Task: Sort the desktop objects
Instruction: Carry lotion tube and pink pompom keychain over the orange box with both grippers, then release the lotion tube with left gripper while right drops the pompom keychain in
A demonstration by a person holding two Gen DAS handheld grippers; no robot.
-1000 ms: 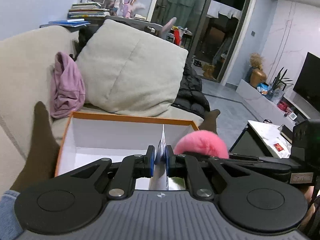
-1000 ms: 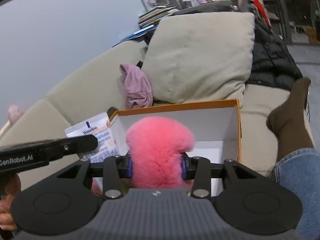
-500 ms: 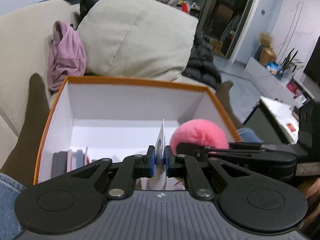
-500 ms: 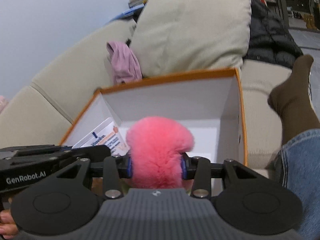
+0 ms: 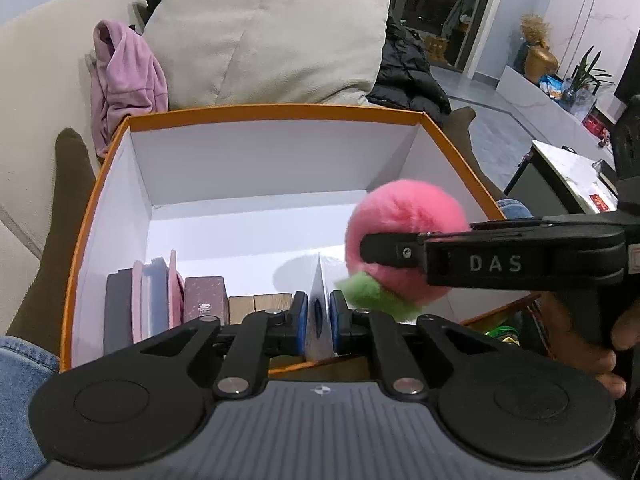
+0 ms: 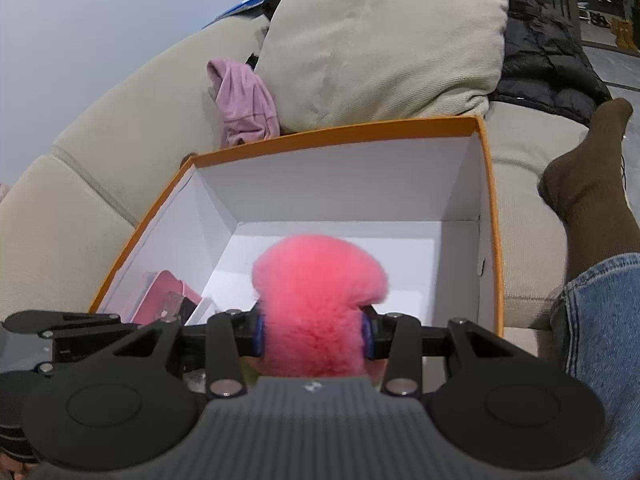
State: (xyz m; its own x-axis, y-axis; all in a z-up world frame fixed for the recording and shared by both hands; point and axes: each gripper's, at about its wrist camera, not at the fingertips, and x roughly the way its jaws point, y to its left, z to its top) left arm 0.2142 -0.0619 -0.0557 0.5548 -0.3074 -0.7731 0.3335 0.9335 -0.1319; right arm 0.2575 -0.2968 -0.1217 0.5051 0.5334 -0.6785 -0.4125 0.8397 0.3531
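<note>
Left gripper (image 5: 318, 316) sits low centre of the left wrist view, over the near edge of the orange-rimmed white cardboard box (image 5: 276, 111). Its jaws are opening, with the thin white flat packet (image 5: 320, 280) between the blue pads; a gap shows on either side of it, so it looks released. The packet stands on edge, seen edge-on, long axis running up the frame, top edge pointing at the box's far wall. Right gripper (image 6: 312, 336) is clenched on the fluffy pink plush ball with a green tuft (image 6: 316, 292); in the right wrist view the plush bulges above the pads, centre frame, over the box interior. In the left wrist view the same plush is right of centre, green tuft pointing lower left. Flat pink and grey items (image 5: 148, 300) stand in a row in the box's lower-left corner. Beige sofa cushion (image 5: 272, 32) is behind the box, upper centre.
</note>
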